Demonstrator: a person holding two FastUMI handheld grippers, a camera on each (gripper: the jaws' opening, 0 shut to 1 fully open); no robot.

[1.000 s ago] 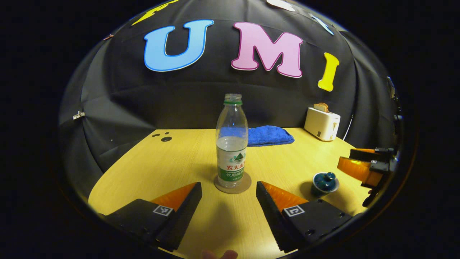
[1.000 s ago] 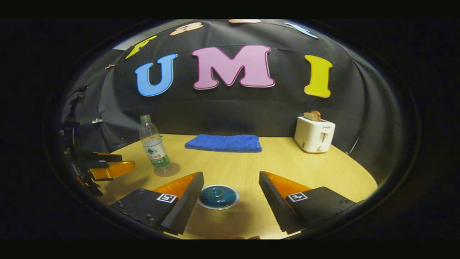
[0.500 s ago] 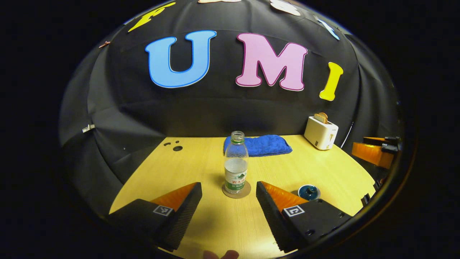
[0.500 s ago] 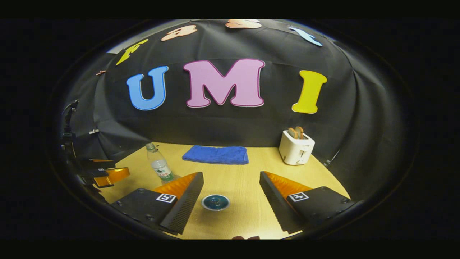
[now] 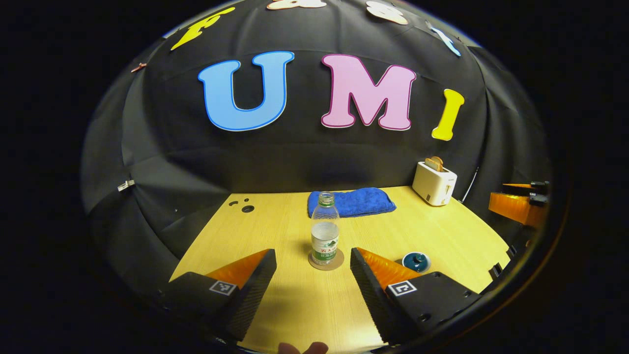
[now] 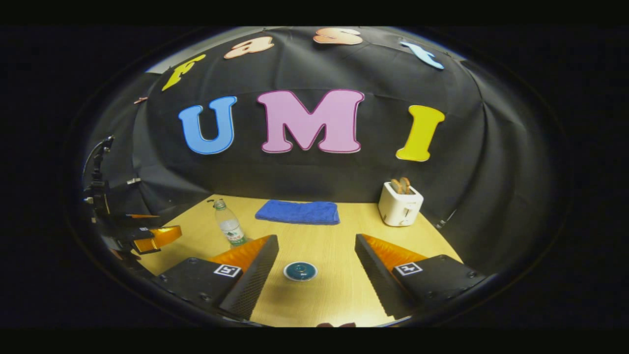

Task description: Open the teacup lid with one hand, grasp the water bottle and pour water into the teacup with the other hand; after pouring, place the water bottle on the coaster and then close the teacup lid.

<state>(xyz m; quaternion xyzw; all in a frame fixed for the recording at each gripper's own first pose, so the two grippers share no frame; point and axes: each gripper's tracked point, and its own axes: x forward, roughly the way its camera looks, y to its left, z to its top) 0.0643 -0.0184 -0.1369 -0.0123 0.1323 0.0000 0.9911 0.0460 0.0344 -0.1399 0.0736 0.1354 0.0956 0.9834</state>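
Left gripper view: left claw [image 5: 313, 275] spread wide, holding nothing, raised above the near part of the wooden desk [image 5: 275, 231]. Uncapped water bottle [image 5: 325, 235] upright on a round coaster [image 5: 326, 259], ahead of and between the two fingers, well apart from both. Lidded teacup [image 5: 415, 261] to the right of the bottle, just beyond the right finger. Folded blue towel [image 5: 351, 202] behind the bottle near the booth wall; white toaster [image 5: 434, 183] with bread in its slots at the far right corner. Right claw [image 5: 518, 204] at the right edge, off the desk; opening cannot be told here.

Right gripper view: right claw [image 6: 317, 268] spread wide, empty, raised above the teacup [image 6: 300, 271], lid seated, between the fingers without contact. Water bottle [image 6: 229, 228] left of centre, base hidden behind the left finger. Blue towel [image 6: 298, 212] and toaster [image 6: 400, 205] along the back. Left claw [image 6: 147, 235] at the left edge.
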